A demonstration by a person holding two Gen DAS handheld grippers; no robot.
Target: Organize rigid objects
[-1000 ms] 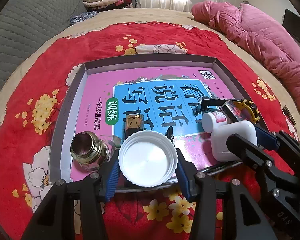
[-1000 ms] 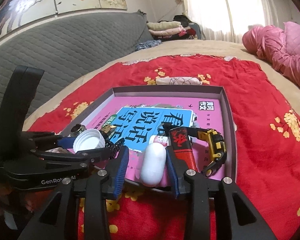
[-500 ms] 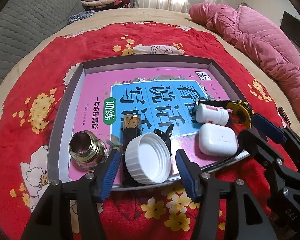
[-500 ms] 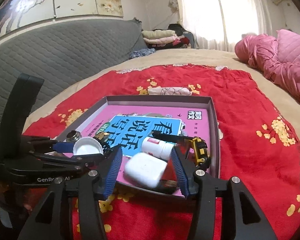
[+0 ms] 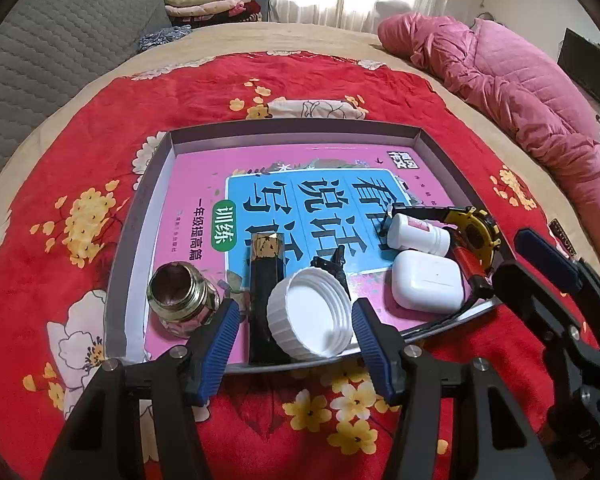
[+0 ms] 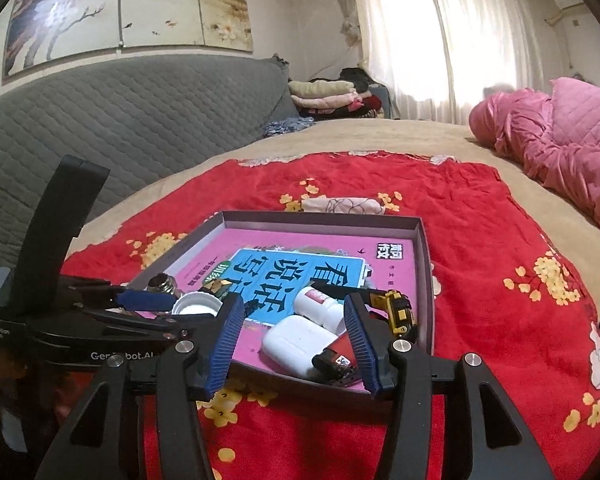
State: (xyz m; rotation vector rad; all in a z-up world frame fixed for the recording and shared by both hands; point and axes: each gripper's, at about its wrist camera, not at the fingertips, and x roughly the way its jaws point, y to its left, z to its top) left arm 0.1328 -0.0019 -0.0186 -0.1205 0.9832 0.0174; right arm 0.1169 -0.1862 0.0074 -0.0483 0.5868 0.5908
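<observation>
White cap [image 5: 309,315] and earbud case [image 5: 425,280] lie released along the tray's [image 5: 292,127] near edge, probably placed; left gripper [image 5: 292,326] and right gripper [image 6: 294,338] have just opened, empty.

1. Daylight came through the curtained window [image 6: 432,36] at the back, blown out white.
2. Room evenly lit, shadows soft.
3. Strong fisheye bend; black vignette at the corners.
4. Glare on the wall painting [image 6: 120,4].
5. Centre sharp, edges slightly soft.
</observation>
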